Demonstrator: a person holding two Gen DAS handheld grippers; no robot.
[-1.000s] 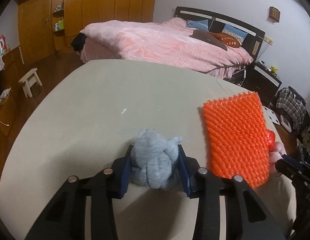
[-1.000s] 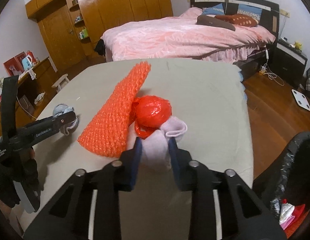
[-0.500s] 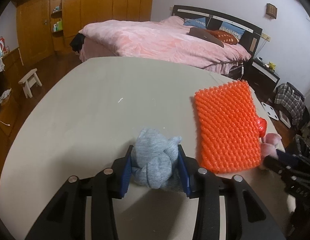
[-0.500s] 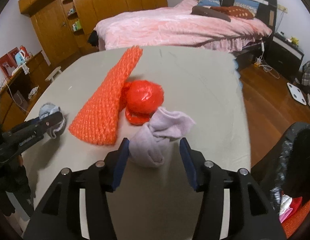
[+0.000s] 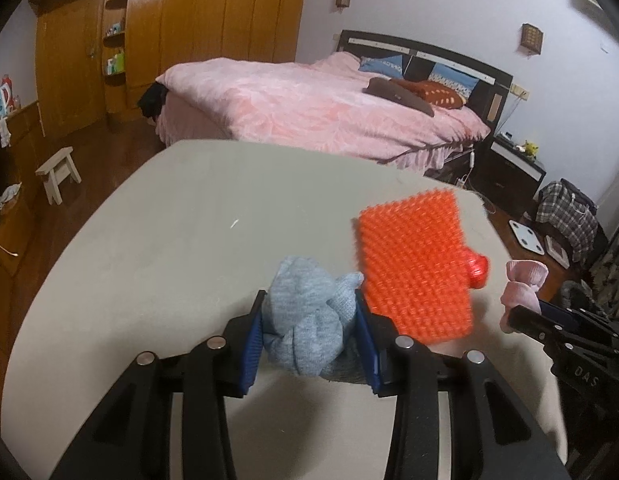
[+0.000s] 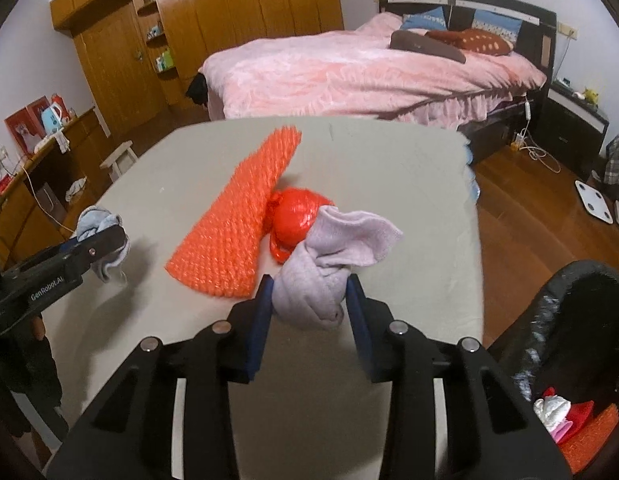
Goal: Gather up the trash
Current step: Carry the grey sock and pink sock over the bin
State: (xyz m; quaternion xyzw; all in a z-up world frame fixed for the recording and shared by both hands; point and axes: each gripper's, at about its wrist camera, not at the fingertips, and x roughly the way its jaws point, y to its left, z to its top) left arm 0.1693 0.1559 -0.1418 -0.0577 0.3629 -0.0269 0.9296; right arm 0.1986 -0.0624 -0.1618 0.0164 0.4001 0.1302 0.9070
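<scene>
My left gripper [image 5: 309,336] is shut on a balled light-blue sock [image 5: 309,324], held just above the beige table [image 5: 189,240]. My right gripper [image 6: 309,312] is shut on a balled pale-pink sock [image 6: 325,264], which also shows in the left wrist view [image 5: 523,284]. An orange bubble-wrap sheet [image 6: 237,232] lies on the table between the grippers; it also shows in the left wrist view [image 5: 413,268]. A crumpled red plastic bag [image 6: 297,216] lies against the sheet's right side. The left gripper with the blue sock [image 6: 97,228] shows at the left of the right wrist view.
A black-lined trash bin [image 6: 569,320] stands on the floor right of the table, with red and white scraps [image 6: 561,412] inside. A pink bed [image 5: 309,104] is behind the table. A small white stool [image 5: 57,172] stands on the wooden floor at the left.
My right gripper opened around the pink sock, then closed on it and lifted it off the table. My left gripper kept hold of the blue sock and raised it slightly.
</scene>
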